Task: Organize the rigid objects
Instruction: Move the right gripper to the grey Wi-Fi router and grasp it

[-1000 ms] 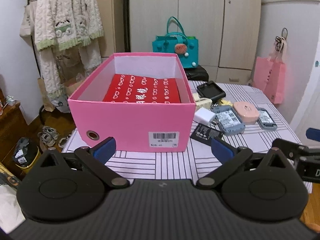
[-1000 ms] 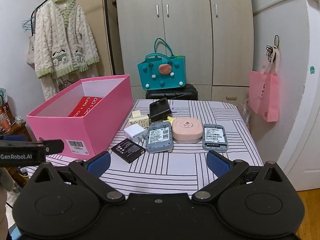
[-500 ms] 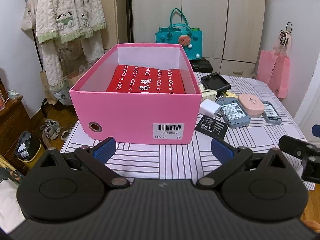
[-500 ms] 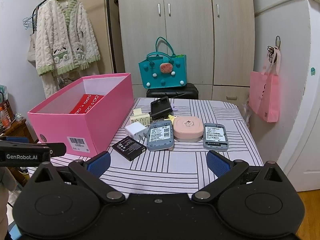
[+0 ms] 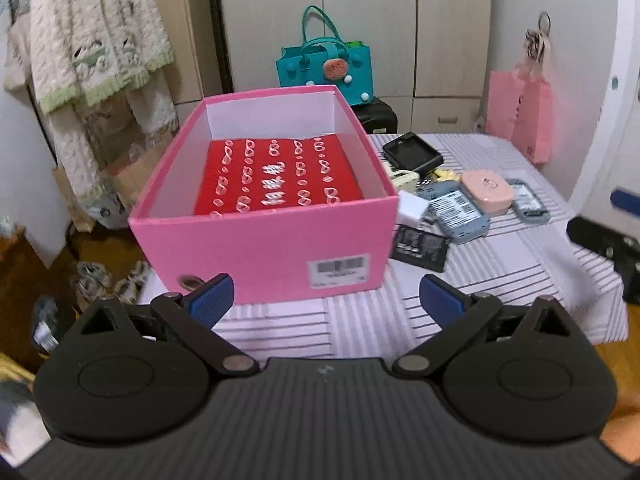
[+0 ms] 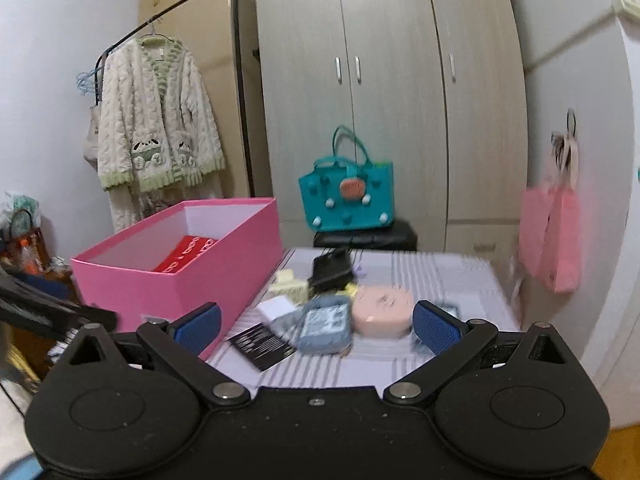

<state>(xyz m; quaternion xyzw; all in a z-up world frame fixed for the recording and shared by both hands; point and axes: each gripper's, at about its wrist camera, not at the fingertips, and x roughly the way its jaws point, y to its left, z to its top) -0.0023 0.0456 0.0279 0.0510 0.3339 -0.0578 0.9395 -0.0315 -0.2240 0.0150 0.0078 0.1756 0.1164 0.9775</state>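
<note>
Hovering — left gripper (image 5: pixel 323 295) spread wide, empty | right gripper (image 6: pixel 316 324) likewise — pink box (image 5: pixel 264 248) ahead

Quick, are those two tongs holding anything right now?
Left tongs: open, holding nothing.
Right tongs: open, holding nothing.

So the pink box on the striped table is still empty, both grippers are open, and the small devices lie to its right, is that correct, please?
Not quite: the pink box is not empty. The left wrist view shows a red patterned box lying flat inside it. The rest stands: the left gripper and right gripper have their jaws apart, and the small devices lie to the box's right on the striped table.
</note>
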